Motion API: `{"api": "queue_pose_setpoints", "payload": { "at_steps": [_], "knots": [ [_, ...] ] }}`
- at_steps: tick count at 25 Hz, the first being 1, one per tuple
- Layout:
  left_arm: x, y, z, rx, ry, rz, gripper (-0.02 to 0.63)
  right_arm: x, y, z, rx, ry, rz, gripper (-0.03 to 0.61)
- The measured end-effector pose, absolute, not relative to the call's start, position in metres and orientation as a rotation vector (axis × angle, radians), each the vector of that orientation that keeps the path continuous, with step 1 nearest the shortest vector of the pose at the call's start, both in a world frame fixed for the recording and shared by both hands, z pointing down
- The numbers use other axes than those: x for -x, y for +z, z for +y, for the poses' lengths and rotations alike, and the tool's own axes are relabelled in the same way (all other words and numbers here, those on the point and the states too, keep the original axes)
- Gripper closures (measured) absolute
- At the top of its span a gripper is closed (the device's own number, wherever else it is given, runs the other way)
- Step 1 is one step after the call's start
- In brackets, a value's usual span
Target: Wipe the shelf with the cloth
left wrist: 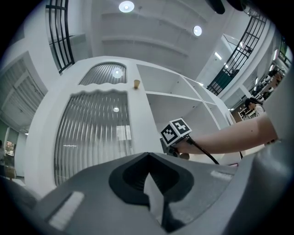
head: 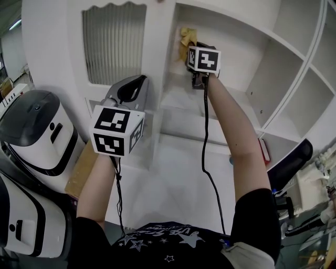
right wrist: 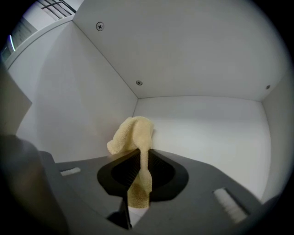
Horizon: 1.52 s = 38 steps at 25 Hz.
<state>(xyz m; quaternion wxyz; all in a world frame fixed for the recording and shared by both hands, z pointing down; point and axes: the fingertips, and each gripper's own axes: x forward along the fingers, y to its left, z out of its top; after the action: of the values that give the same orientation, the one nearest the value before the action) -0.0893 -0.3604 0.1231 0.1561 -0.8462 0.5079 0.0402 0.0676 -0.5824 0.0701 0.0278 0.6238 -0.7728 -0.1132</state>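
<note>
"What's down at the left?"

"A rounded white machine (head: pixel 38 131) with a black top. Nearer, partly cut off by the edge, is a second white-and-black machine (head: pixel 21 226). I can't tell what either of them is."

"Anything just beside them?"

"A brown board (head: pixel 81 169) lies flat on the pale floor (head: pixel 173 184)."

"And higher up?"

"A ribbed glass door (left wrist: pixel 92 133) with a wavy top edge, and a small cup (left wrist: pixel 136 83) standing above its right corner. Overhead there's a round ceiling lamp (left wrist: pixel 126 6), with black railings (left wrist: pixel 59 34) to its left."
</note>
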Motion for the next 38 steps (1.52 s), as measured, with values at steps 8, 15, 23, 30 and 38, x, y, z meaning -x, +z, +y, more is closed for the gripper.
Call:
{"api": "queue_pose_setpoints", "payload": {
  "at_steps": [8, 15, 23, 30, 38],
  "knots": [
    [0.069, 0.128, -0.360, 2.447, 0.097, 1.426, 0.614, -0.115, 0.070, -0.578, -2.019, -0.333, -2.331, 0.502],
    [0.045, 0.132, -0.358, 2.478, 0.083, 1.373, 0.612, -0.176, 0.075, -0.569, -2.138, -0.315, -2.224, 0.502],
    [0.021, 0.133, -0.359, 2.507, 0.076, 1.324, 0.612, -0.241, 0.076, -0.558, -2.262, -0.323, -2.075, 0.502],
    [0.004, 0.136, -0.360, 2.525, 0.064, 1.287, 0.612, -0.284, 0.085, -0.550, -2.400, -0.214, -1.992, 0.502],
    [-0.007, 0.140, -0.362, 2.549, 0.055, 1.266, 0.612, -0.323, 0.084, -0.542, -2.592, -0.113, -1.905, 0.502]
  ]
}}
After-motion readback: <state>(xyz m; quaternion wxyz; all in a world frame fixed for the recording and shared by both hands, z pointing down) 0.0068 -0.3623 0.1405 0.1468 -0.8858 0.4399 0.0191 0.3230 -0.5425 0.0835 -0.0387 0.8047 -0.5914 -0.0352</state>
